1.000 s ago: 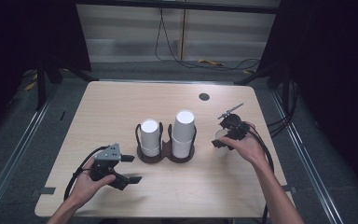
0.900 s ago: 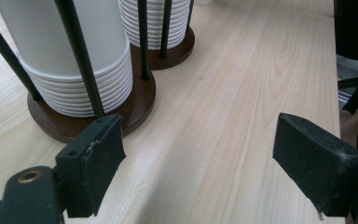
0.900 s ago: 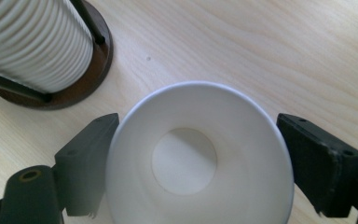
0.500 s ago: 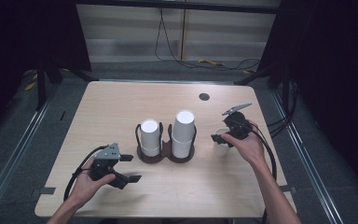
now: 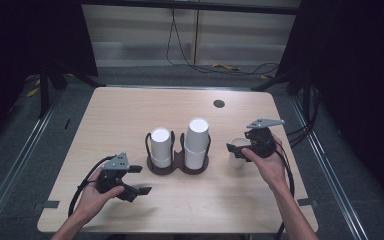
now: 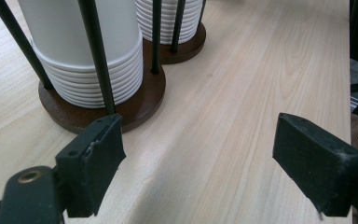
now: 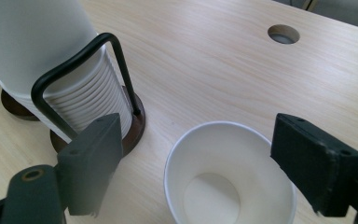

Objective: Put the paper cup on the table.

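Right gripper (image 7: 200, 163) jaws spread wide, either side of upright, empty paper cup (image 7: 228, 177) on table (image 7: 205, 60); neither jaw touching cup; stacked cups (image 7: 51, 60) in wire holder (image 7: 81, 60) just beside; round hole (image 7: 283, 34) beyond.

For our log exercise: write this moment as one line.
right gripper open over cup | left gripper open, idle | holder untouched

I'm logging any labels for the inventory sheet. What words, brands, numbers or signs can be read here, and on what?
None: the loose paper cup, the stacked cups in the holder, both grippers and the table bear no readable text.
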The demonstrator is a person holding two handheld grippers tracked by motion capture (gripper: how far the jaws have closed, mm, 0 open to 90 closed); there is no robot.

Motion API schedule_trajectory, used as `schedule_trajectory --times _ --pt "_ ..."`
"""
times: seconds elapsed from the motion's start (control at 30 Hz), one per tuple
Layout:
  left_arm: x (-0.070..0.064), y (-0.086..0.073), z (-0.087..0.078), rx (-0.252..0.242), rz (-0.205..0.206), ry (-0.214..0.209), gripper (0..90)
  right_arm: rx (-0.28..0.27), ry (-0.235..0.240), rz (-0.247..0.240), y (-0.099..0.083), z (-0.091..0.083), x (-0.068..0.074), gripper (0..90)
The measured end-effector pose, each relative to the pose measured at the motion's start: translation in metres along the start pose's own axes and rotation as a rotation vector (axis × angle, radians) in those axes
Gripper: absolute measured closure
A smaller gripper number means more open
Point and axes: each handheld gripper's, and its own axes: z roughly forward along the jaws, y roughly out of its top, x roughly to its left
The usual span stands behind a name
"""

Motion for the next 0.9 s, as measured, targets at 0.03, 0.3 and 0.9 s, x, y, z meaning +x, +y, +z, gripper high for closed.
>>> schedule_trajectory --times 0.03,0.3,0.9 --pt "0.000 0.000 -0.001 -0.003 -0.003 0.005 16.1 -0.009 -0.002 0.000 -0.002 -0.002 0.002 16.7" --pt "-0.002 -0.001 -0.007 -0.028 -0.024 0.061 16.2 -0.087 0.015 0.009 -0.014 -0.016 0.022 17.2" --pt "-0.014 -0.009 -0.012 -0.060 -0.024 0.120 16.8 -0.076 0.188 -0.024 -0.049 0.005 0.088 17.3"
